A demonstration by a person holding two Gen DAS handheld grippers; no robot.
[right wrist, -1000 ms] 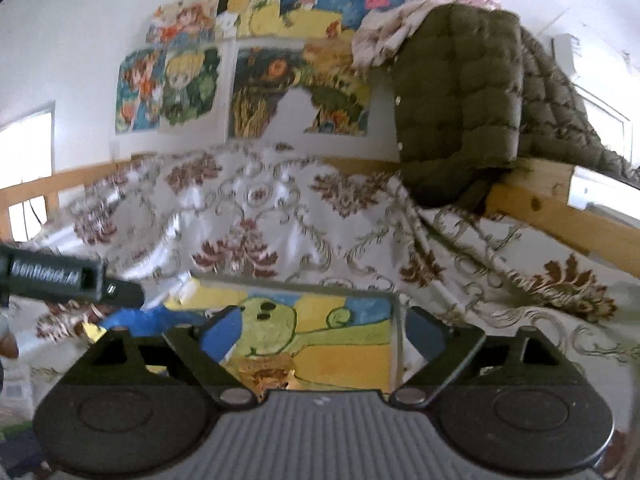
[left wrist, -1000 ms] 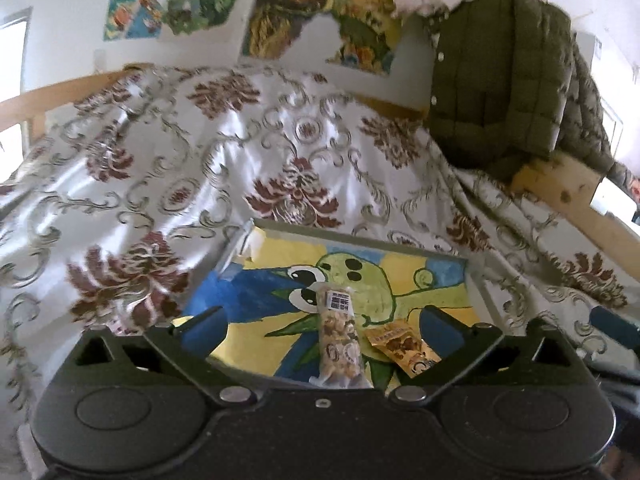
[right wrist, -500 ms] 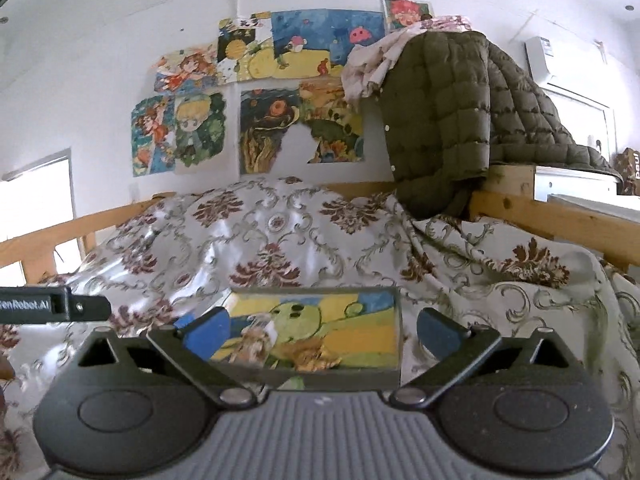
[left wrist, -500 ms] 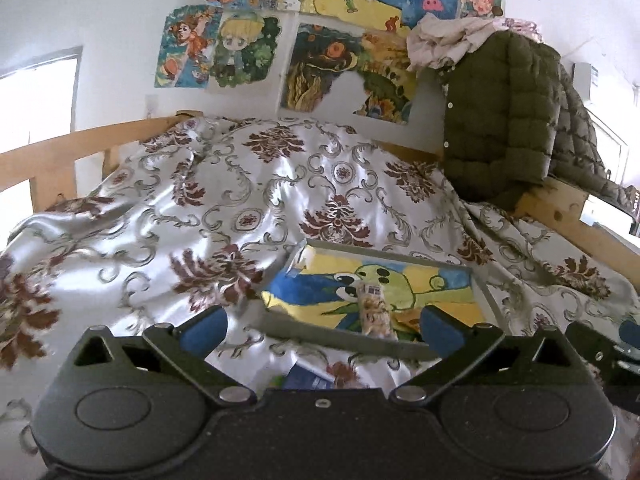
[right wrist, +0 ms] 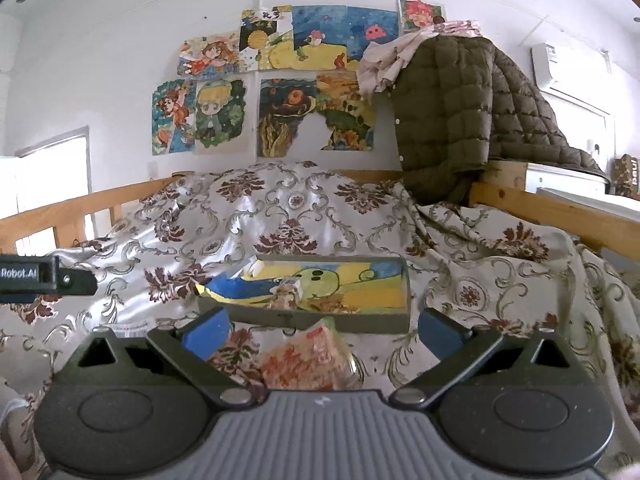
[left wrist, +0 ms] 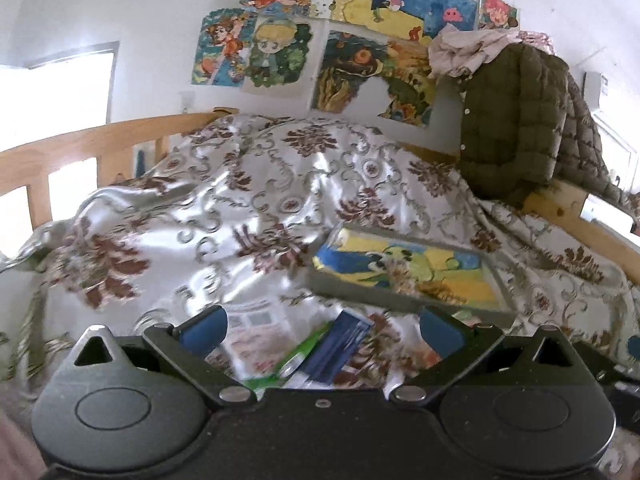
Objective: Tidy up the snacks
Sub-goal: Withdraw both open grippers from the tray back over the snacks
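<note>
A shallow tray [left wrist: 352,290] with a green cartoon picture lies on the patterned bedspread; it also shows in the right wrist view [right wrist: 320,318]. Two snack packs [left wrist: 400,276] lie in it. My left gripper [left wrist: 323,330] is open and empty, just above a dark blue packet [left wrist: 340,350], a green packet [left wrist: 296,360] and a white printed pack [left wrist: 256,336] on the bedspread in front of the tray. My right gripper [right wrist: 323,330] is open and empty, above an orange-red snack bag [right wrist: 308,360] lying before the tray.
The bedspread [left wrist: 240,208] is rumpled and rises behind the tray. A wooden bed rail [left wrist: 80,148] runs left and right. An olive quilted jacket [right wrist: 448,120] hangs at the back right. The left gripper's body [right wrist: 44,276] shows at the right view's left edge.
Both grippers have pulled back from the tray and tilted up. Loose packets in front of the tray have come into view between the fingers. Both stay open.
</note>
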